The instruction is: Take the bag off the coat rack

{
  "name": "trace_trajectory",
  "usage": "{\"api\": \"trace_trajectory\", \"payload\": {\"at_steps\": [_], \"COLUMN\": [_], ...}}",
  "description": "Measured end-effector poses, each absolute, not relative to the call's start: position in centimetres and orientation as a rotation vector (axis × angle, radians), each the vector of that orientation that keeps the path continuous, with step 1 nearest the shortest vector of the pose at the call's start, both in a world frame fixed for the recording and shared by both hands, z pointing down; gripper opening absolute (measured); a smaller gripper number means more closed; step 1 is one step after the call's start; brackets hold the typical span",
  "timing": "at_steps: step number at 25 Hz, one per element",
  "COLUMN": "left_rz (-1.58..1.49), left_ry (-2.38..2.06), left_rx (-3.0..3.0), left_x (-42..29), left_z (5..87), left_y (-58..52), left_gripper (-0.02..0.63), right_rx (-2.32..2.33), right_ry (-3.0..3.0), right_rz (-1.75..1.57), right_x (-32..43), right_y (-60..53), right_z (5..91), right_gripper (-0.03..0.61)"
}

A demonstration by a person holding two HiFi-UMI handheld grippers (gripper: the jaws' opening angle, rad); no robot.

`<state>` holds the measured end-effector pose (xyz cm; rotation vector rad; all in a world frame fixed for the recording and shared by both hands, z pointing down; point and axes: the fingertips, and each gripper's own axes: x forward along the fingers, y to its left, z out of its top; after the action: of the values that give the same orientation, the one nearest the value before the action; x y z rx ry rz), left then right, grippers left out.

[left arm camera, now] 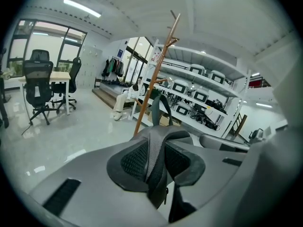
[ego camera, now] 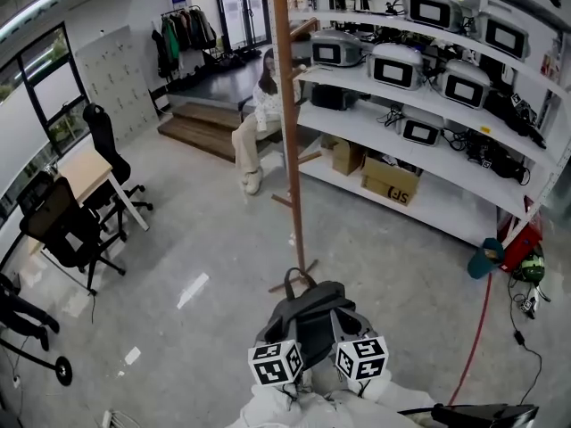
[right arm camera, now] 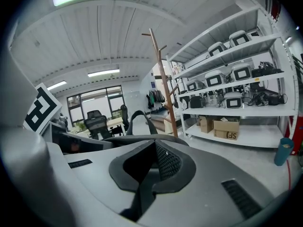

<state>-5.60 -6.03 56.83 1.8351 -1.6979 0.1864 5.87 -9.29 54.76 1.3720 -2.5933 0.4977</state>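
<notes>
A dark grey backpack hangs low in front of me, clear of the brown wooden coat rack, whose pole stands just beyond it. Both grippers hold the bag from my side. My left gripper is shut on a mesh shoulder strap, which runs between its jaws in the left gripper view. My right gripper is shut on the other mesh strap. The bag's top handle sticks up ahead of the jaws. None of the rack's pegs carries anything.
White shelves with grey devices and cardboard boxes line the right side. A person sits on wooden steps behind the rack. Black office chairs and a desk stand at left. A red hose lies on the floor at right.
</notes>
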Motion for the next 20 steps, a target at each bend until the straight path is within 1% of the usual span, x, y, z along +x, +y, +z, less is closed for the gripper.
{"api": "trace_trajectory", "payload": {"at_steps": [20], "left_rz": [0.183], "left_ry": [-1.721], "left_rx": [1.848], "left_x": [-6.7], "left_z": [56.2], "left_y": [-6.3], "left_gripper": [0.084], "right_rx": [1.355], "right_ry": [-2.583], "right_rz": [0.454], "right_x": [4.9], "right_y": [-9.9], "right_z": [54.4], "right_gripper": [0.011]}}
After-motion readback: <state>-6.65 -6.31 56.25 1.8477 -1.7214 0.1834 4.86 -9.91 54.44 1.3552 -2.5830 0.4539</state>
